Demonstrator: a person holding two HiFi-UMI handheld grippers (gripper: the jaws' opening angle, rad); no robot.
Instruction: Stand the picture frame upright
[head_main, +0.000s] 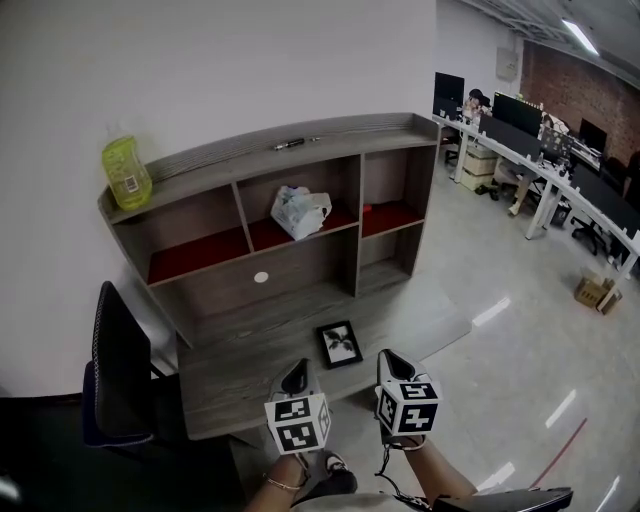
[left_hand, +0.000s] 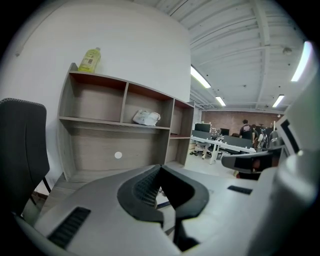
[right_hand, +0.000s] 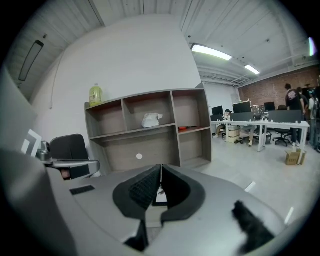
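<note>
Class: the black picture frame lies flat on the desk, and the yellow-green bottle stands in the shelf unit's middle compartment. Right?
No. The head view shows the yellow-green plastic bottle standing on top of the grey wooden shelf unit, at its left end. The black picture frame does lie flat on the grey wooden desk.

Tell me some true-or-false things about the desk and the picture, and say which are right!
1. The frame lies flat on the desk. True.
2. The left gripper holds the frame. False: its jaws are together on nothing, apart from the frame.
3. A bottle stands on top of the shelf. True.
4. The white bag sits in the right cubby. False: it is in the middle one.
5. The right gripper is wide open. False: its jaws are together.
</note>
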